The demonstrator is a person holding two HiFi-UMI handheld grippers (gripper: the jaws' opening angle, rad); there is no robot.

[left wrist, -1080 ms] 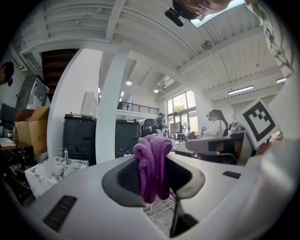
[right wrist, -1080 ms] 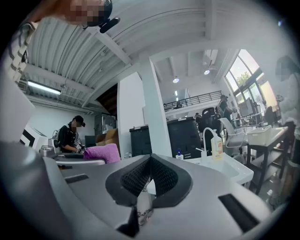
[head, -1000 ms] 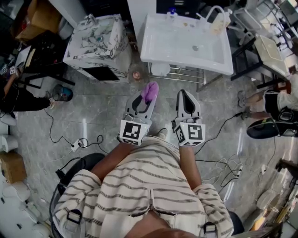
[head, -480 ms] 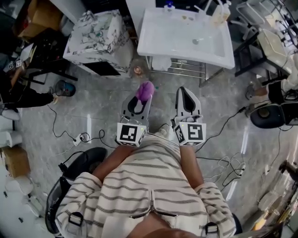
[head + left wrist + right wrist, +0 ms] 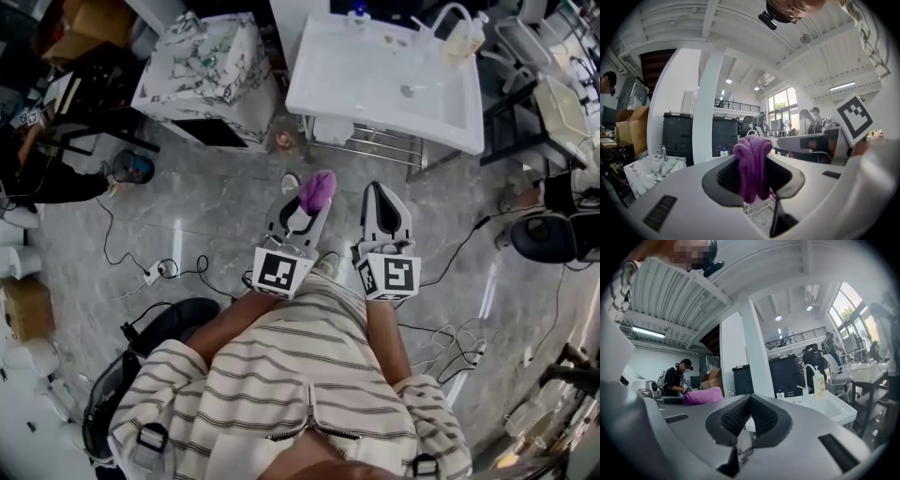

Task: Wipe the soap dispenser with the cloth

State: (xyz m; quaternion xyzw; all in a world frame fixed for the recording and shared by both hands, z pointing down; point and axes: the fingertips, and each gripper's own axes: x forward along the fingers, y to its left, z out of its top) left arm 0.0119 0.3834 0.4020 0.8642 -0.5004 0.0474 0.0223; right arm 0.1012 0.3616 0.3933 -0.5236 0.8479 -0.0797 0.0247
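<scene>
Held level side by side over the floor [image 5: 216,206], near the sink [image 5: 375,111], the left gripper's [image 5: 309,208] jaws pinch the purple cloth [image 5: 317,190], the right gripper's [image 5: 379,194] jaws are pressed together, and the soap dispenser [image 5: 466,39] stands at the sink's far right corner, its label too small to read.

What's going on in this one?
A person stands back from the white sink, with a gripper in each hand. The left gripper is clamped on a bunched purple cloth. The right gripper is shut with nothing in it. The soap dispenser stands at the sink's back corner, out of reach of both, so wiping has not begun.
</scene>
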